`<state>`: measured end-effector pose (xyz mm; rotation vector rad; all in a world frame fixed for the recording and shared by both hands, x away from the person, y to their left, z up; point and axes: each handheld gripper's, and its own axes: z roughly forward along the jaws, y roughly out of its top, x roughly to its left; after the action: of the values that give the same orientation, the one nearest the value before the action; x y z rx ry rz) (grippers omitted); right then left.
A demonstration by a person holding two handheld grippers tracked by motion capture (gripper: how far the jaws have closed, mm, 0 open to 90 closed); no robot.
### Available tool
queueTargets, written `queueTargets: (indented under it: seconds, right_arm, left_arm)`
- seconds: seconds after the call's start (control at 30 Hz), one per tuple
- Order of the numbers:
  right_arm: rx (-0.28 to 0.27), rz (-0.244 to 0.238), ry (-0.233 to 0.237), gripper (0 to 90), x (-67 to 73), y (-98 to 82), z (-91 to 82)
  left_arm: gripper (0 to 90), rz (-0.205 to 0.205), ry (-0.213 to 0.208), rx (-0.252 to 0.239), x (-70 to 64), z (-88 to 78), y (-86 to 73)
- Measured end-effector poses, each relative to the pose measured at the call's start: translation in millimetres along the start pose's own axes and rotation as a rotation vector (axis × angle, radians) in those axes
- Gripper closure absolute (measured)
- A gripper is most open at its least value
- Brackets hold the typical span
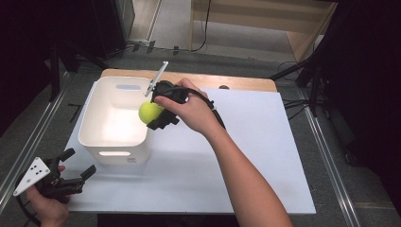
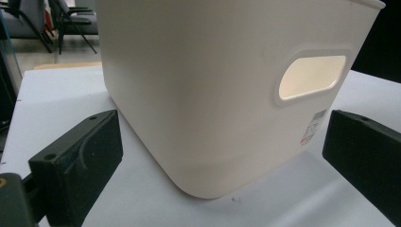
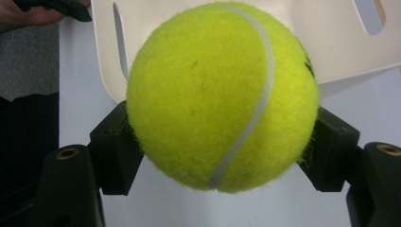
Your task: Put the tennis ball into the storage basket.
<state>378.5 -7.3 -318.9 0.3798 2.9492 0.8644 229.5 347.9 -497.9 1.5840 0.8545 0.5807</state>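
Note:
A yellow tennis ball [image 1: 150, 111] hangs over the right rim of a white plastic bin [image 1: 99, 113], with my right gripper [image 1: 154, 113] shut on it. In the right gripper view the ball [image 3: 220, 94] sits squeezed between both black jaws, with the bin [image 3: 331, 38] behind it. My left gripper [image 1: 79, 165] rests open near the table's front left corner, just in front of the bin. Its view looks at the bin's near corner [image 2: 213, 94] and handle slot, with nothing between the jaws.
A white sheet [image 1: 246, 156] covers the wooden table. Metal rails run along both sides of the table. Dark stands and cables crowd the far edge, and a pale wooden cabinet [image 1: 265, 19] stands beyond it.

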Motion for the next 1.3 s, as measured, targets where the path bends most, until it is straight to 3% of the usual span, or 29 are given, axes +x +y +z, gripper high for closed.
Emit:
queueTargets:
  seconds: [0.6, 1.3]
  right_arm:
    - [-0.007, -0.029, 0.019, 24.3, 3.1, 23.5, 16.5]
    - [0.057, -0.052, 0.018, 24.3, 6.6, 39.0, 48.4]
  left_arm:
    - [0.0, -0.001, -0.002, 0.0, 0.3, -0.1, 0.0]
    - [0.0, -0.001, -0.006, 0.0, 1.0, -0.4, 0.2]
